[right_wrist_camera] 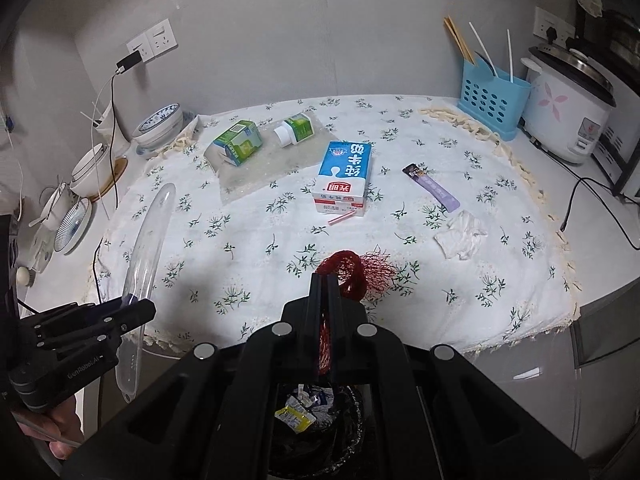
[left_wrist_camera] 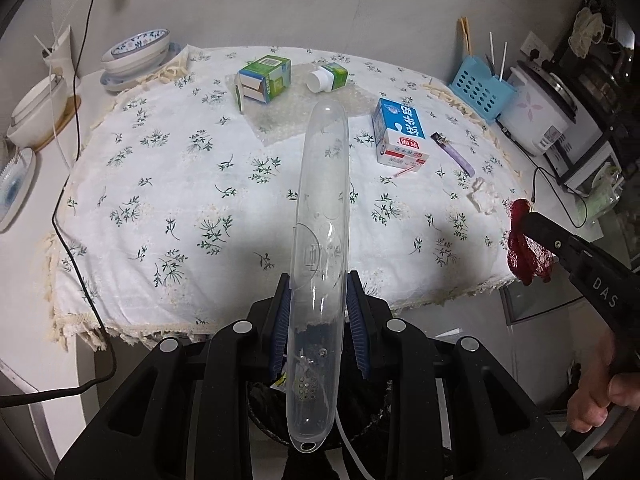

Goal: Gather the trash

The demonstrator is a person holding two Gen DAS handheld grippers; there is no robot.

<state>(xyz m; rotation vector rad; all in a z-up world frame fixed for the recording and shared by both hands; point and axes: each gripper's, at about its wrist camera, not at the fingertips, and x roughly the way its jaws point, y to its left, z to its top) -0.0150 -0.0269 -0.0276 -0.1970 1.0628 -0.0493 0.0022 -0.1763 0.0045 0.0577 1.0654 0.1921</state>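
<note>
A: Left wrist view first. We're seeing the left gripper (left_wrist_camera: 320,312) clamping a long clear plastic lid (left_wrist_camera: 320,216), blue pads pressing both its sides, low on its length. It's standing up over the floral white tablecloth (left_wrist_camera: 160,184), lower end hanging above the black-lined trash bin (left_wrist_camera: 360,424).

B: And we're noting the right gripper (left_wrist_camera: 524,216) at the right edge, pinching a red mesh net bag (left_wrist_camera: 524,256), which is dangling just off the table edge.

A: Still lying on the cloth: a green-and-white carton (left_wrist_camera: 265,79), a small green bottle with a white cap (left_wrist_camera: 328,77), a blue-and-white milk carton (left_wrist_camera: 398,132), a purple sachet (left_wrist_camera: 456,153), a crumpled white tissue (left_wrist_camera: 484,199).

B: Right wrist view. Right fingers are fully clenched on the red mesh, a strip running down between them, the rest bunching past the tips (right_wrist_camera: 352,272). The bin (right_wrist_camera: 316,412) is sitting directly under us, wrappers inside.

A: Left gripper (right_wrist_camera: 132,304) is showing at lower left, gripping the clear lid (right_wrist_camera: 148,248) beside the table edge.

B: For the drop, we're judging both should be centring over the bin mouth before releasing. The lid is long, so we're tipping it lower-end-first, or it may catch the rim. The mesh could be snagging the pads, so we're opening wide.
</note>
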